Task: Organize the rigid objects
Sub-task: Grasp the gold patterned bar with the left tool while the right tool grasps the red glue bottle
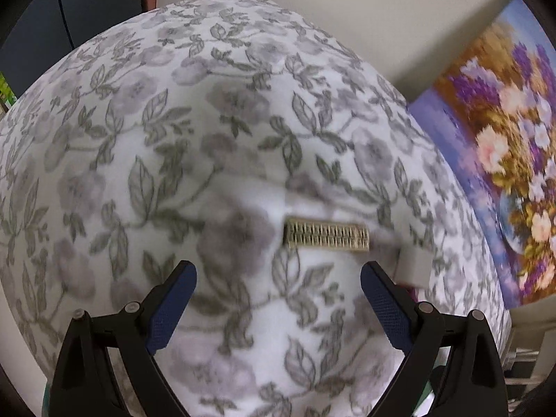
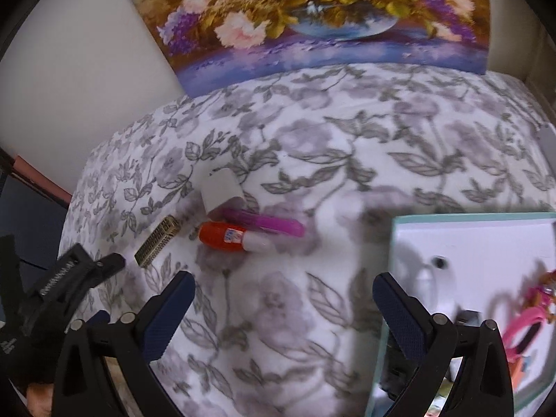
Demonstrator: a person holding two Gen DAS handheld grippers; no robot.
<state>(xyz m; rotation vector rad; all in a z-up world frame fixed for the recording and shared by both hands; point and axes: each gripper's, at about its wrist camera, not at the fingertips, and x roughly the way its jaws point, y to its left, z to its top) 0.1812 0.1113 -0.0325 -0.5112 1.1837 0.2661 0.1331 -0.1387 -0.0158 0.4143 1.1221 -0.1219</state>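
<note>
Hovering with fingers wide and empty, the left gripper (image 1: 278,299) is nearest the beige comb-like strip (image 1: 326,235), which lies on the floral bedspread (image 1: 139,160) just ahead, long axis crosswise. The right gripper (image 2: 283,307), equally wide, has it further left.

The left tool (image 1: 278,278) fills the bottom of its own view, its two blue-padded fingers (image 1: 172,307) spread wide with nothing between them, pointing steeply down. The right tool (image 2: 283,290) sits the same way at the bottom of its view, blue pads (image 2: 399,316) far apart and empty. At the lower left edge of the right view the left tool shows again from the side, with a black-gloved hand (image 2: 15,354) gripping it.
</note>
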